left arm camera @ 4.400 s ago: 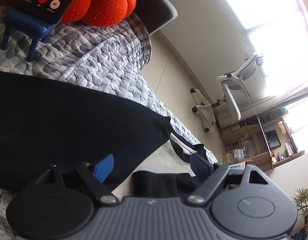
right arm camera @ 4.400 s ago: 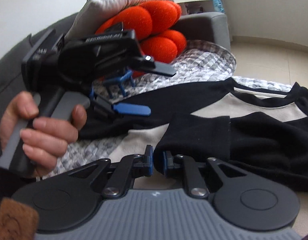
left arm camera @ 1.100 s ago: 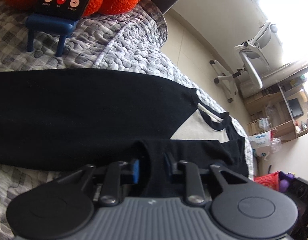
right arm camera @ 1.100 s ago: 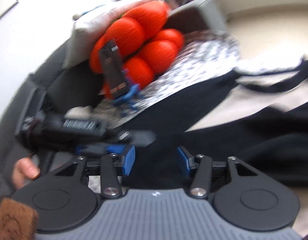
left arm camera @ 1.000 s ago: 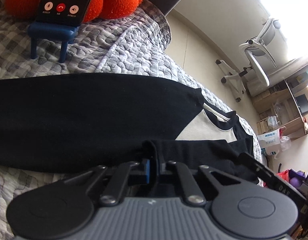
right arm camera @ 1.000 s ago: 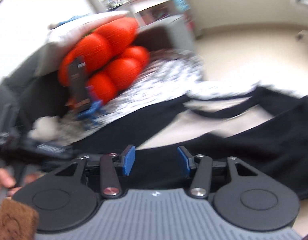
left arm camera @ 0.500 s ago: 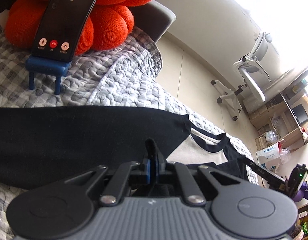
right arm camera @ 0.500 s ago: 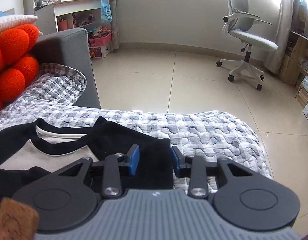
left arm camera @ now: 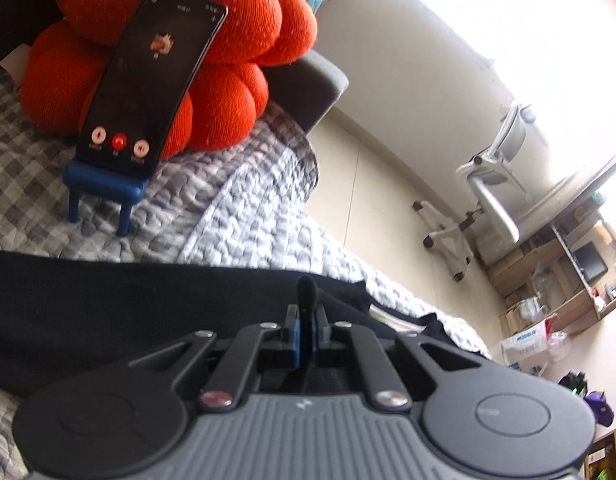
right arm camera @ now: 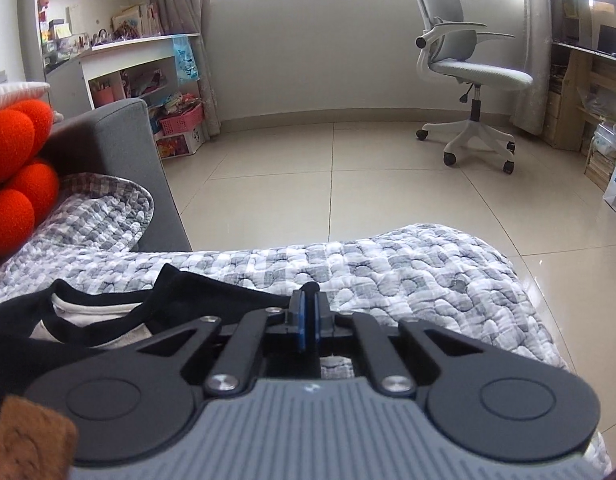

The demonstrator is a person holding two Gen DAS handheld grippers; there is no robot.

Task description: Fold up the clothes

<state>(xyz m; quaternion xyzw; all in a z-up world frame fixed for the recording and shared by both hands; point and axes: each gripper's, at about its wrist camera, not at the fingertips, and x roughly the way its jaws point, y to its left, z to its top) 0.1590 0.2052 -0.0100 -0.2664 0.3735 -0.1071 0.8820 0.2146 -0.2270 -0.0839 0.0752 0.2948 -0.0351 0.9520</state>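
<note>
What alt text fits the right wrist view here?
The right gripper is shut on a black edge of the shirt lying on a grey checked quilt. Beyond are a tiled floor and a white office chair.

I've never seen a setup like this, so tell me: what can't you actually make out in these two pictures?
- Left wrist view: most of the black-and-cream long-sleeved shirt hides under the tool's grey body.
- Left wrist view: the small writing on the black phone is too small to read.
- Right wrist view: the orange knot-shaped cushion is cut off by the left edge.
</note>
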